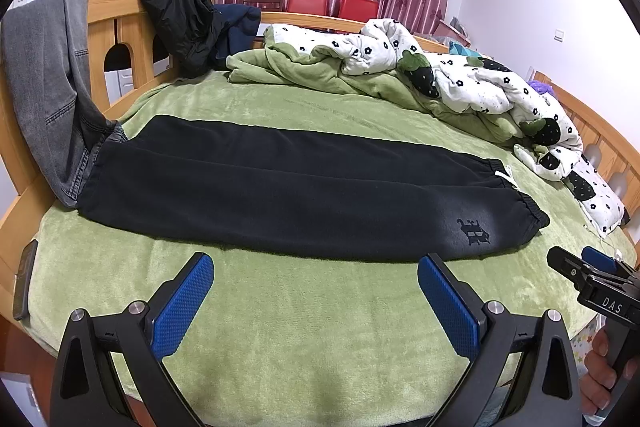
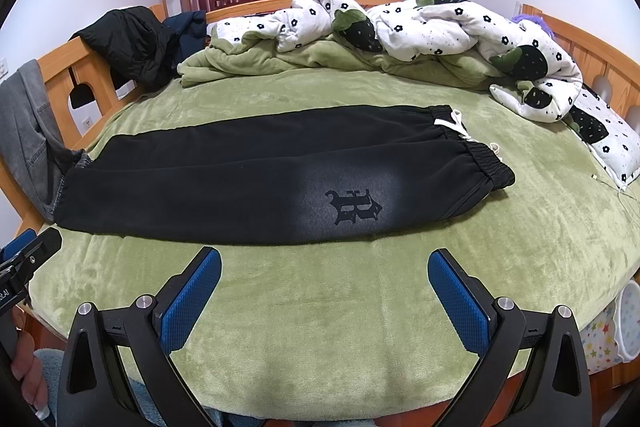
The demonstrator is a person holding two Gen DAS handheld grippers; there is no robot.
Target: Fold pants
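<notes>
Black sweatpants [image 1: 288,187] lie flat across the green bed blanket [image 1: 320,327], legs folded one on the other, waistband with a white drawstring at the right and cuffs at the left. They also show in the right wrist view [image 2: 248,179], with a dark printed logo [image 2: 354,207] near the front edge. My left gripper [image 1: 316,291] is open and empty, above the blanket just in front of the pants. My right gripper [image 2: 324,287] is open and empty, also in front of the pants, and it shows at the right edge of the left wrist view [image 1: 588,267].
Grey jeans [image 1: 48,87] hang over the wooden bed frame [image 1: 116,23] at the left, touching the pants' cuffs. A black jacket [image 1: 180,19] hangs on the frame. A rumpled white flowered quilt [image 2: 420,23] lies along the back and right. A phone [image 1: 24,279] lies at the left edge.
</notes>
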